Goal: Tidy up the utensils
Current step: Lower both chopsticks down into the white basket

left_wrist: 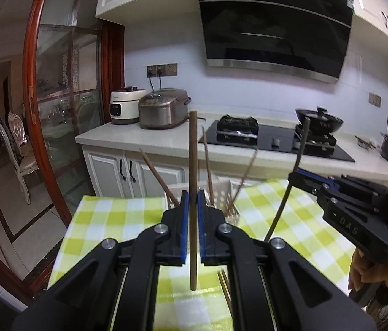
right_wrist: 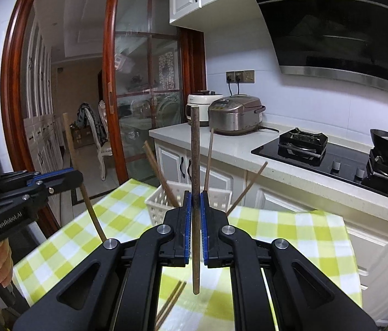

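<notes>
Left black two-finger gripper (left_wrist: pixel 193 201) clamped upright brown wooden chopstick (left_wrist: pixel 193 165) above green-white checked tablecloth (left_wrist: pixel 105 220). White slotted plastic basket (right_wrist: pixel 163 201) mid-table held slanted chopsticks (right_wrist: pixel 161 173). Right black gripper (right_wrist: pixel 195 201) clamped dark brown wooden chopstick (right_wrist: pixel 194 151), upright.

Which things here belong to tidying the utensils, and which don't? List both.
Job: chopstick in left gripper; chopstick in right gripper; white basket holding chopsticks; loose chopsticks on cloth.
Not: rice cooker; white cooker; wok; stove.

Two brown chopsticks (left_wrist: pixel 193 165) (right_wrist: pixel 194 165) upright above white basket (right_wrist: pixel 163 201).
</notes>
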`<state>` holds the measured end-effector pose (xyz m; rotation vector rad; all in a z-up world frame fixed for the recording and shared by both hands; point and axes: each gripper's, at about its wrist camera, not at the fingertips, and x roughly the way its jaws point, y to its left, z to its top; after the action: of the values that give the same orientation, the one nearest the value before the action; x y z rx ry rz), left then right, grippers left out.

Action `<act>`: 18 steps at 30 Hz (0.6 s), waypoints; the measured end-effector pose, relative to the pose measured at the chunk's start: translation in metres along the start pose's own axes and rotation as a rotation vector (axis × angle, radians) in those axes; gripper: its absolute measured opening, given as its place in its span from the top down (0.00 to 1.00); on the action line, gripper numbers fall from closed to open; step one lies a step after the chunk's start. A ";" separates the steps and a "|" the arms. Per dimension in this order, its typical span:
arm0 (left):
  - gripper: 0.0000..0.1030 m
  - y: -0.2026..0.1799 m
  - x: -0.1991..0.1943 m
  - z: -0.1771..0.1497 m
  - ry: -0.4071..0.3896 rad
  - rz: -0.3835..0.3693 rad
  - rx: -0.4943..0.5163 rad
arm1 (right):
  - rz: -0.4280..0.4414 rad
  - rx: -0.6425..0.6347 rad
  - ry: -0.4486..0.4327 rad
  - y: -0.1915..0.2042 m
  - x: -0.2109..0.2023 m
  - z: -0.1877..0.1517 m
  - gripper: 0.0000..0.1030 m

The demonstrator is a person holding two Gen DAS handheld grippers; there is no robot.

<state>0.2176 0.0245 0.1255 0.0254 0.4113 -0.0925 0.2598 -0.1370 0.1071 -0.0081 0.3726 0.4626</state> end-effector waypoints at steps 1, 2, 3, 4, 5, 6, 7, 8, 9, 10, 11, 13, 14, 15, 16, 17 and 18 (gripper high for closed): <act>0.94 0.003 0.003 0.008 -0.003 0.002 -0.007 | -0.001 0.010 -0.005 -0.003 0.004 0.008 0.93; 0.94 0.007 0.006 0.016 -0.007 0.002 -0.016 | -0.003 0.013 -0.008 -0.004 0.007 0.011 0.93; 0.94 0.009 0.008 0.024 -0.012 0.002 -0.024 | -0.007 0.016 -0.012 -0.006 0.011 0.018 0.93; 0.94 0.011 0.009 0.030 -0.017 0.004 -0.027 | -0.012 0.016 -0.015 -0.006 0.015 0.024 0.93; 0.94 0.011 0.011 0.038 -0.025 0.010 -0.026 | -0.017 0.016 -0.017 -0.007 0.017 0.028 0.93; 0.94 0.010 0.012 0.043 -0.030 0.016 -0.023 | -0.023 0.014 -0.020 -0.007 0.021 0.033 0.93; 0.94 0.010 0.014 0.049 -0.037 0.023 -0.017 | -0.029 0.010 -0.023 -0.006 0.024 0.038 0.93; 0.94 0.009 0.016 0.054 -0.042 0.029 -0.011 | -0.032 0.007 -0.025 -0.006 0.026 0.041 0.93; 0.94 0.008 0.016 0.058 -0.045 0.034 -0.007 | -0.036 0.004 -0.029 -0.006 0.028 0.044 0.93; 0.94 0.007 0.018 0.062 -0.050 0.040 0.000 | -0.040 0.001 -0.032 -0.006 0.031 0.047 0.93; 0.94 0.006 0.020 0.065 -0.053 0.045 0.006 | -0.042 0.000 -0.035 -0.006 0.033 0.049 0.93; 0.94 0.005 0.024 0.071 -0.056 0.052 0.011 | -0.047 -0.003 -0.046 -0.007 0.037 0.054 0.93; 0.94 0.005 0.028 0.075 -0.055 0.054 0.010 | -0.046 0.000 -0.047 -0.007 0.039 0.055 0.93; 0.94 0.005 0.030 0.077 -0.056 0.054 0.007 | -0.044 0.005 -0.048 -0.008 0.042 0.057 0.93; 0.94 0.005 0.035 0.080 -0.057 0.055 0.003 | -0.043 0.009 -0.049 -0.008 0.046 0.058 0.93; 0.94 0.005 0.039 0.083 -0.059 0.056 -0.005 | -0.041 0.013 -0.048 -0.009 0.050 0.060 0.93; 0.94 0.006 0.044 0.086 -0.060 0.054 -0.015 | -0.038 0.019 -0.046 -0.010 0.055 0.060 0.93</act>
<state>0.2924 0.0233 0.1870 0.0187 0.3515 -0.0373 0.3307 -0.1168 0.1429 0.0139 0.3311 0.4215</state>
